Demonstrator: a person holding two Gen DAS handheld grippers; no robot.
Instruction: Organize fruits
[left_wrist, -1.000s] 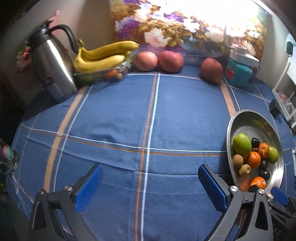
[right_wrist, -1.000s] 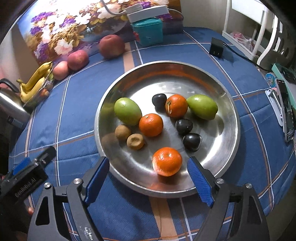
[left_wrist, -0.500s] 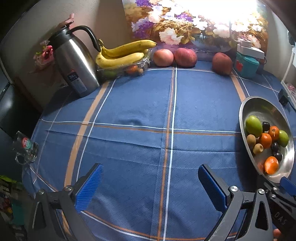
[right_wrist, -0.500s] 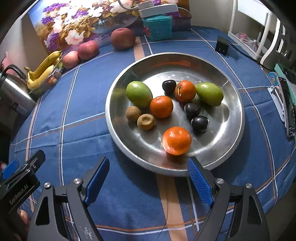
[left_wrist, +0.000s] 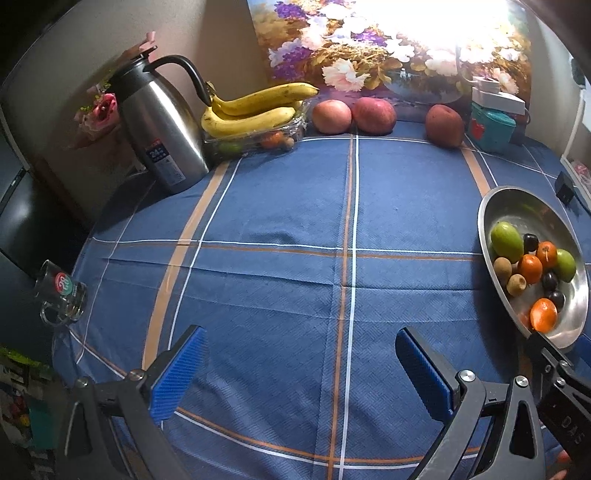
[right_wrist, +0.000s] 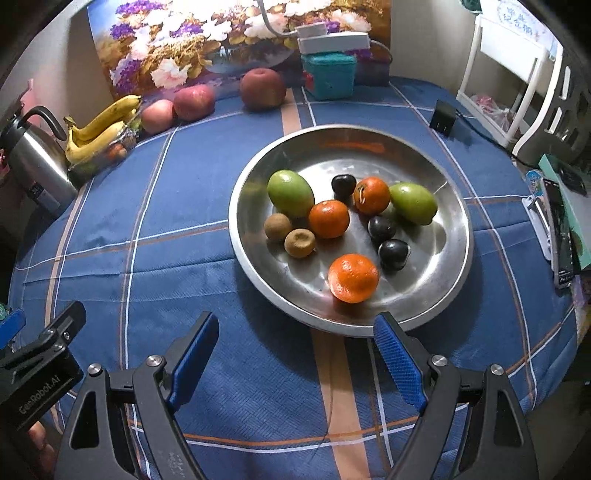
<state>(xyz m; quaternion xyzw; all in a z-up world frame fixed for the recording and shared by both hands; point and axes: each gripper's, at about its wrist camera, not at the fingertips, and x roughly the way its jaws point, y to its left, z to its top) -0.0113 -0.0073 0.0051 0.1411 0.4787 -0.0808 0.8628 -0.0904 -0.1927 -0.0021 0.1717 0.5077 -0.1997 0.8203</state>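
A round steel plate (right_wrist: 448, 273) on the blue checked cloth holds several small fruits: two green mangoes (right_wrist: 290, 193), three oranges (right_wrist: 353, 278), two kiwis (right_wrist: 299, 242) and three dark plums (right_wrist: 393, 254). My right gripper (right_wrist: 295, 349) hovers open and empty just in front of the plate's near rim. My left gripper (left_wrist: 299, 363) is open over bare cloth, with the plate (left_wrist: 515, 201) far to its right. At the table's back lie bananas (left_wrist: 255, 109) on a clear box and three red apples (left_wrist: 373, 115).
A steel thermos jug (left_wrist: 159, 129) stands back left, a glass mug (left_wrist: 61, 293) at the left table edge. A teal box (right_wrist: 328, 75) and a black adapter (right_wrist: 444, 118) sit at the back right. A phone (right_wrist: 561, 230) lies at the right edge near white furniture.
Both grippers have drawn back from the table and slightly up, so the plate and the back row of fruit look farther away. Jaws keep the same width.
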